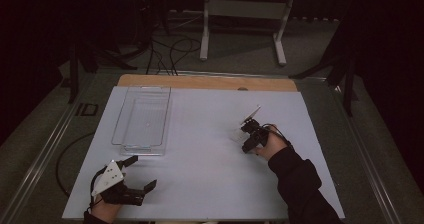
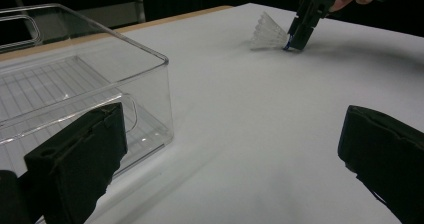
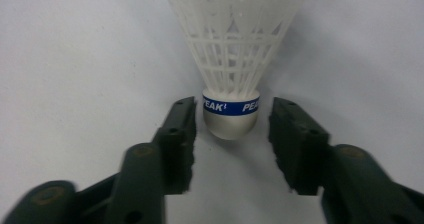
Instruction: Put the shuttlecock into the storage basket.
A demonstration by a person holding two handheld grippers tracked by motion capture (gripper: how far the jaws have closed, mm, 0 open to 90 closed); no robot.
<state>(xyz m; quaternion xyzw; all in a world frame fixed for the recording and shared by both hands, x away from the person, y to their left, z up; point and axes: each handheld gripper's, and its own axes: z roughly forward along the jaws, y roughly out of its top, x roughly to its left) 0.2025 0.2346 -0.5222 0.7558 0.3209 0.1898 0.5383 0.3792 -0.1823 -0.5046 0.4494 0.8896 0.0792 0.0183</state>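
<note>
The shuttlecock (image 3: 231, 59) is lying on the table (image 1: 200, 134), cork between the right tongs' (image 3: 231, 134) jaws, skirt pointing straight away along them. The jaws are bracketing the cork, seemingly not yet pressing. The left tongs (image 1: 140, 173) are sitting wide open, empty, far off beside the bin (image 1: 142, 116).

Blue band on shuttlecock (image 3: 231, 106): white capital letters, "PEAK" at the left and "PEA" at the right, where the word runs round the curve out of sight.
Mark after the first word: a small stroke or sign, too small to read.
Where the band sits: round the white cork base, just under the plastic skirt.
Other readable text: none on the other things in view.
</note>
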